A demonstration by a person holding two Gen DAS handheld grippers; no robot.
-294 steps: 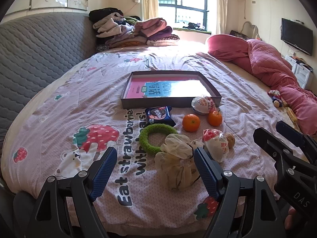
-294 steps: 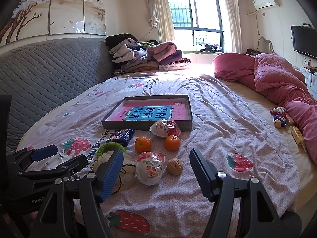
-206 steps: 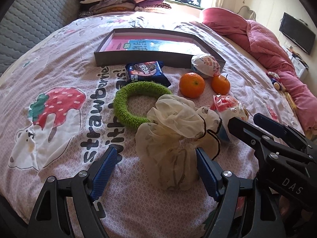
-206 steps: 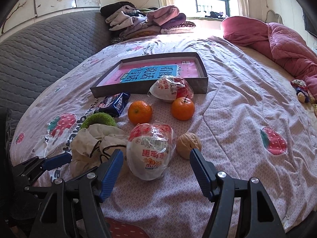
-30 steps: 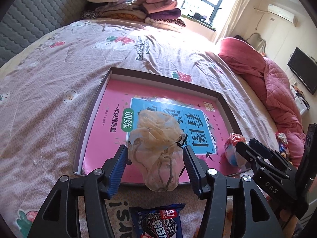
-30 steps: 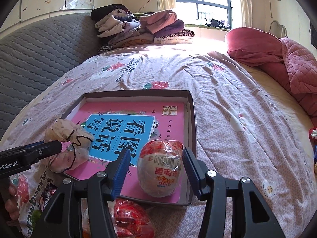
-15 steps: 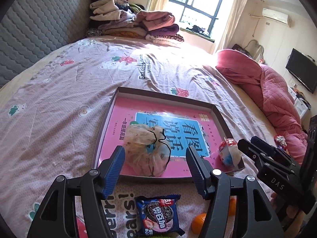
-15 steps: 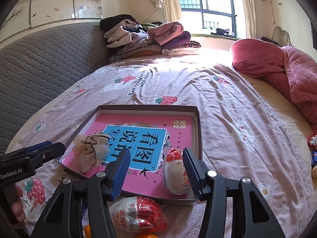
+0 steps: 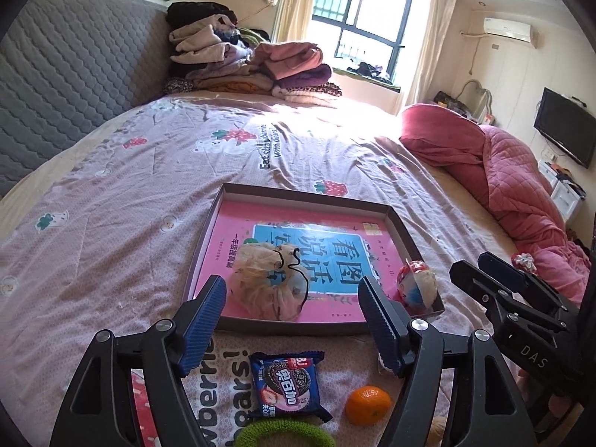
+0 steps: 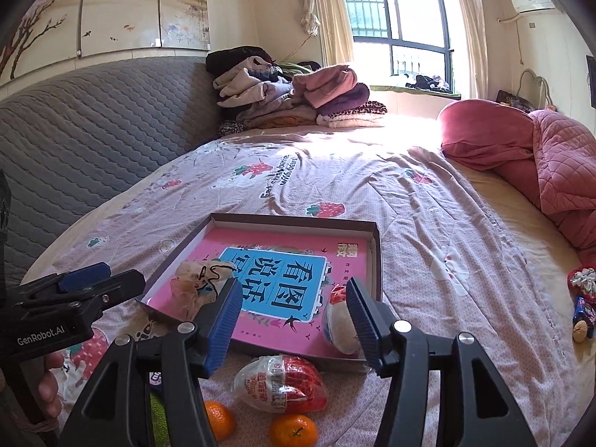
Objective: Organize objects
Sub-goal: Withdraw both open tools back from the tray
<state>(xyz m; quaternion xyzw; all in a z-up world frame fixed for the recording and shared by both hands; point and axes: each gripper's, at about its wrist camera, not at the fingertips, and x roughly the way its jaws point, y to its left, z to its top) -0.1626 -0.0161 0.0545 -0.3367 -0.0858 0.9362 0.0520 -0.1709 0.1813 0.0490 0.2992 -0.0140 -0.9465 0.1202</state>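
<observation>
Both tools let go, two items now lying in the tray on the bed

A second ago the left tool (image 9: pixel 292 300) clasped the cream mesh pouch (image 9: pixel 270 285) over the tray (image 9: pixel 404 228) and the right tool (image 10: pixel 292 303) clasped a red-and-white wrapped egg (image 10: pixel 341 326); now the pouch lies at the tray's 7 o'clock corner and the egg at its 5 o'clock corner, while both tools stand back with jaws that have just been opening, released and gripping nothing. A blue "Oreo"-style biscuit pack (image 9: pixel 286 387), an orange (image 9: pixel 368 404) and a green ring (image 9: pixel 283 433) lie on the bedsheet (image 9: pixel 111 231) at 6 o'clock of the tray. The tray floor bears large Chinese characters; the sheet reads "bears!"; the tools read "DAS" and "GenRobot.AI".
</observation>
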